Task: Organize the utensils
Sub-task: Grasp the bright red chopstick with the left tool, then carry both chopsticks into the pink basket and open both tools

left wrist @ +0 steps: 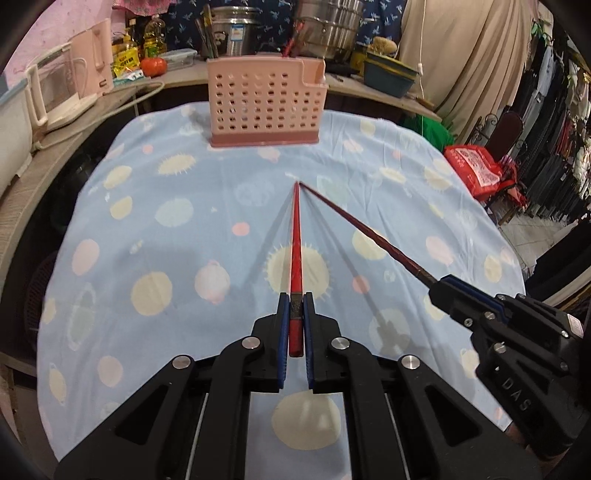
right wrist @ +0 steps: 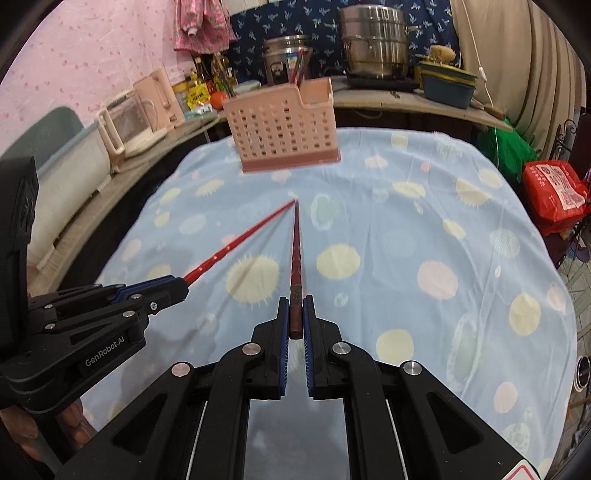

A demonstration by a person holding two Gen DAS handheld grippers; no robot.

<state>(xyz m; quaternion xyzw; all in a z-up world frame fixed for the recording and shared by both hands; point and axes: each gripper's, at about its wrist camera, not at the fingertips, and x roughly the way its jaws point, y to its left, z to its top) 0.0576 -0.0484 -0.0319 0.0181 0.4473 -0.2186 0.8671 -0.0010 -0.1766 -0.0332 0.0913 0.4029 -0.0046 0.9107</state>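
A pink perforated utensil holder stands upright at the far side of the blue spotted tablecloth. My left gripper is shut on the thick end of a bright red chopstick. My right gripper is shut on the thick end of a dark red chopstick. Both sticks point toward the holder, and their thin tips nearly meet just above the cloth, well short of it. More chopsticks stand in the holder's raised right compartment.
A counter runs behind the table with a pale kettle, oil bottles, steel pots and a teal basin. A red bag sits past the table's right edge, with hanging clothes beyond it.
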